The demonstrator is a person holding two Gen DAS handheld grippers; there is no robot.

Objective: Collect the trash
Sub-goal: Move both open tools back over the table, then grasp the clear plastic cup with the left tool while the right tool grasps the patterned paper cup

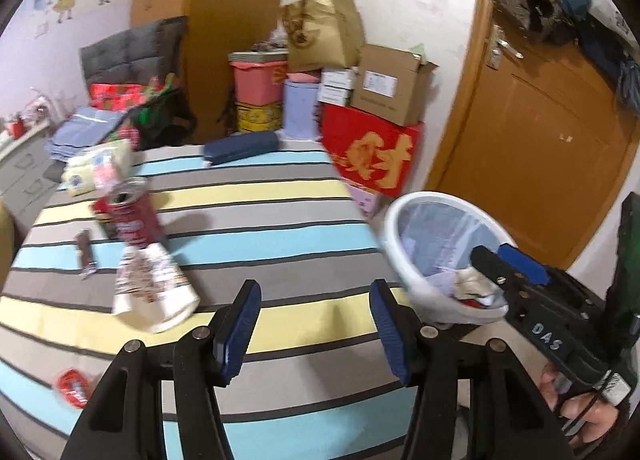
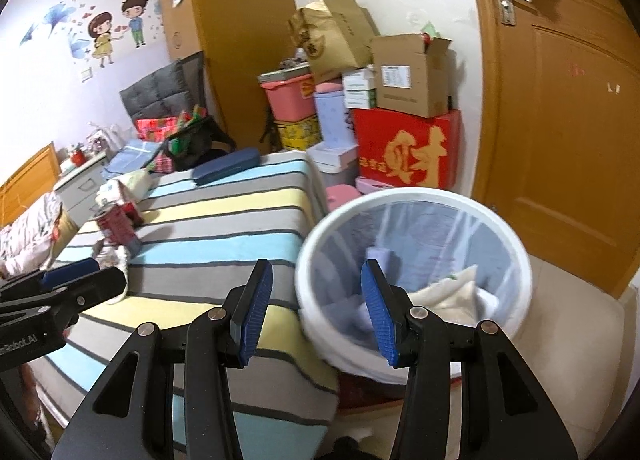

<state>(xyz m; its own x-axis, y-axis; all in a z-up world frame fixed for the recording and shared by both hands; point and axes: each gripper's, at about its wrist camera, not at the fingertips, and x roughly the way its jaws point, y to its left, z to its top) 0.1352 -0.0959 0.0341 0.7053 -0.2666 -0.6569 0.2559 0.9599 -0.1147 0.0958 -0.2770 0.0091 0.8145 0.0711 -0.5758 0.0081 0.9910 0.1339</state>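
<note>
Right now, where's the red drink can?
The red drink can stands on the striped bedspread, upper left in the left wrist view, between the tissue packs and the crumpled paper cup.

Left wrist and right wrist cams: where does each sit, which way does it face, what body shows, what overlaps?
Left wrist: on the left tongs, looking down at the striped bed; right tongs and a hand show.
Right wrist: on the right tongs, facing the white trash bin beside the bed; left tongs show.
Shared: bed, bin, red can, red box, door.
</note>
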